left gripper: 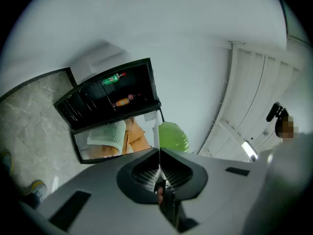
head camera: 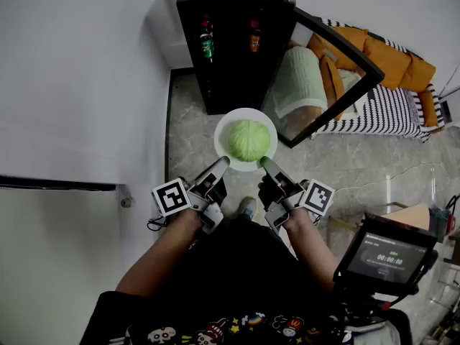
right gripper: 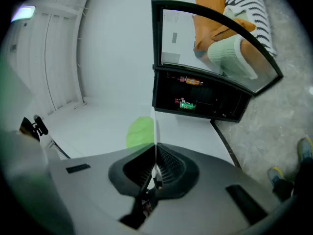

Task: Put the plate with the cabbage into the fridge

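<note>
A white plate (head camera: 224, 128) carries a green cabbage (head camera: 249, 140) and hangs in the air in front of the small black fridge (head camera: 230, 49). My left gripper (head camera: 223, 163) is shut on the plate's near left rim. On the near right rim my right gripper (head camera: 265, 163) is shut too. In the left gripper view the plate's edge (left gripper: 156, 133) runs up from the shut jaws with the cabbage (left gripper: 172, 136) to its right. The right gripper view shows the plate edge (right gripper: 155, 129) and the cabbage (right gripper: 140, 131) to its left. The fridge's glass door (head camera: 327, 77) stands open to the right.
Bottles (head camera: 207, 45) and a can stand on the fridge shelves. A white wall panel (head camera: 79, 77) lies to the left of the fridge. An orange and striped sofa (head camera: 388, 85) is behind the door at the right. A device with a screen (head camera: 384, 254) sits low right. A shoe (head camera: 247, 208) shows below the plate.
</note>
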`<state>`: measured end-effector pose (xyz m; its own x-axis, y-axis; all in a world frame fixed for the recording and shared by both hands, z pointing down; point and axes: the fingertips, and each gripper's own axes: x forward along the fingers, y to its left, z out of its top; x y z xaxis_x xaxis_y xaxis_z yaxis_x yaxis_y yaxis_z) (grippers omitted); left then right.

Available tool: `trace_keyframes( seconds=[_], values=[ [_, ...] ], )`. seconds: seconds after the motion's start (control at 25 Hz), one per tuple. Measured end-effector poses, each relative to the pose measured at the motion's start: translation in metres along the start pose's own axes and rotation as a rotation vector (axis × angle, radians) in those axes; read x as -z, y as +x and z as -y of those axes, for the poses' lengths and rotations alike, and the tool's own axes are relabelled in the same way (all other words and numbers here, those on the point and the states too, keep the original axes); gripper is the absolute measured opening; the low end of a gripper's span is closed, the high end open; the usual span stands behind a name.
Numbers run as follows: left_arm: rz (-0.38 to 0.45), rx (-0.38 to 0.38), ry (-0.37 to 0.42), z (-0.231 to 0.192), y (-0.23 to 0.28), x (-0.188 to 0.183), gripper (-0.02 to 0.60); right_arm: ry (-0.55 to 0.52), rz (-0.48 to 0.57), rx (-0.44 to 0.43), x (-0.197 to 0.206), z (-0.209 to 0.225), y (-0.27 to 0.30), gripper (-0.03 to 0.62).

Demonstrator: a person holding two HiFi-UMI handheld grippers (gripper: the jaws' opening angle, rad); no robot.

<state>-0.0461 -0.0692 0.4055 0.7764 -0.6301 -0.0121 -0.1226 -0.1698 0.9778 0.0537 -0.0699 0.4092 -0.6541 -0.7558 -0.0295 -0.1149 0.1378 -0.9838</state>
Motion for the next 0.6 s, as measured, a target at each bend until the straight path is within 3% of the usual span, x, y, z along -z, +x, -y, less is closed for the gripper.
trace_keyframes(
  seconds=[0.6],
  values=[
    [0.032,0.018,-0.01,-0.0016,-0.0022,-0.0008,0.012,0.0,-0.026,-0.01,0.0007,0.0006,0.0038,0.017]
  ],
)
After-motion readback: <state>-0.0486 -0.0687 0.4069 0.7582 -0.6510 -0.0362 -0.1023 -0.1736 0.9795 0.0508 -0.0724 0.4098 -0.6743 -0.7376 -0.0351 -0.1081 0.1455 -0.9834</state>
